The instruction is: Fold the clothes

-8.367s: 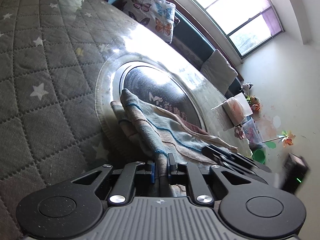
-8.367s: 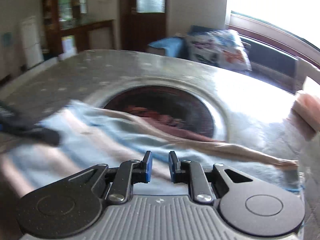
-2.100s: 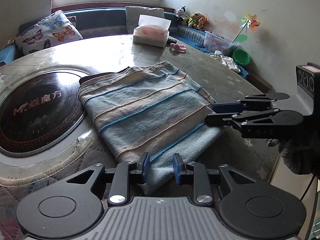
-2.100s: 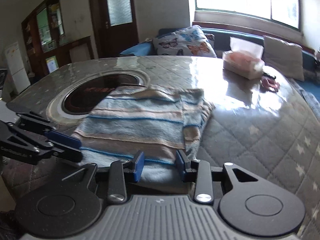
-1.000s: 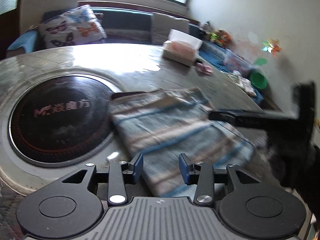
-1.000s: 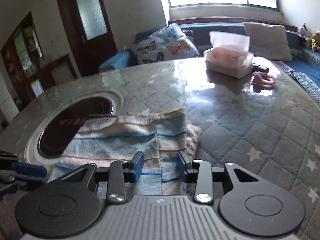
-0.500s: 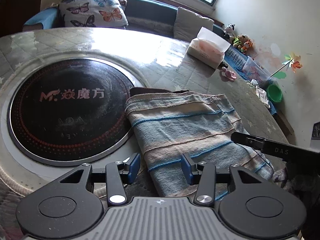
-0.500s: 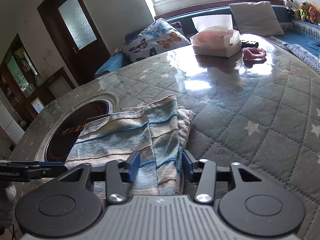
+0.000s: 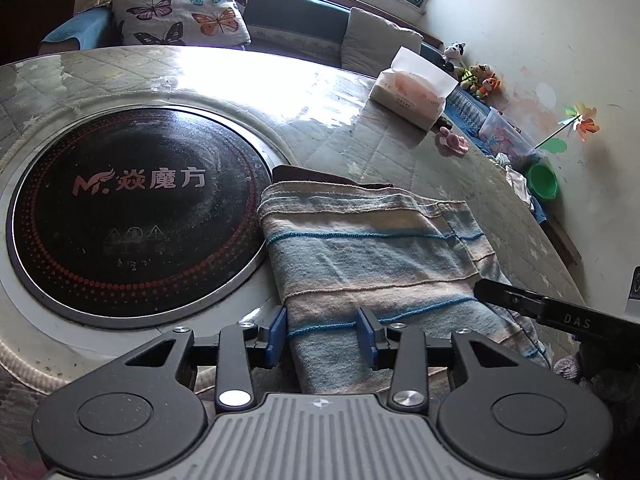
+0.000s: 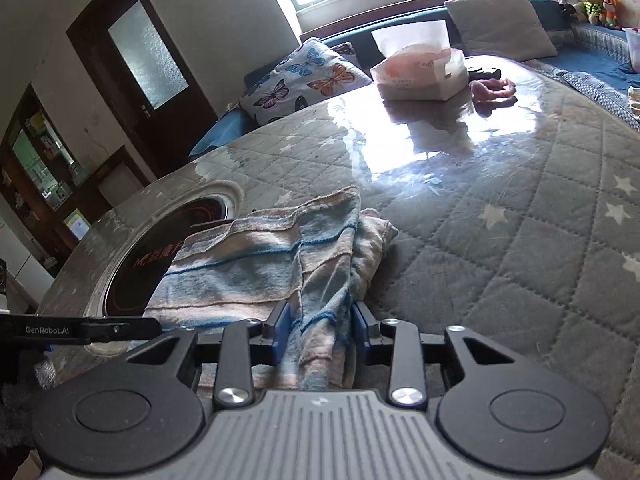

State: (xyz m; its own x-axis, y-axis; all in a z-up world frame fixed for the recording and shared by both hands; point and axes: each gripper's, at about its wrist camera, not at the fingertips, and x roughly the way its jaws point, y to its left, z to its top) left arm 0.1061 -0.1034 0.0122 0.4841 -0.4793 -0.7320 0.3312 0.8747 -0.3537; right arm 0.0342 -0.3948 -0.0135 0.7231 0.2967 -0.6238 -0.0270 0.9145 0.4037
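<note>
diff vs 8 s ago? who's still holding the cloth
Neither. The left gripper was shut on the striped blue-and-beige cloth, which hung draped from it; it has let go. Both it and the right gripper now stand open at the cloth's near edge. The cloth now lies flat, folded, beside the round black cooktop. The tissue box stayed put.

the black two-finger left gripper (image 9: pixel 323 334) is built from flat linkage arms joined by silver round screws, with blue pads (image 9: pixel 277 335) on the fingertips and a grey ribbed housing behind. the matching black right gripper (image 10: pixel 319 333) is marked "das" in white; "genrobot.ai" is printed on the left one. a grey knitted glove (image 9: pixel 568 368) is worn.
</note>
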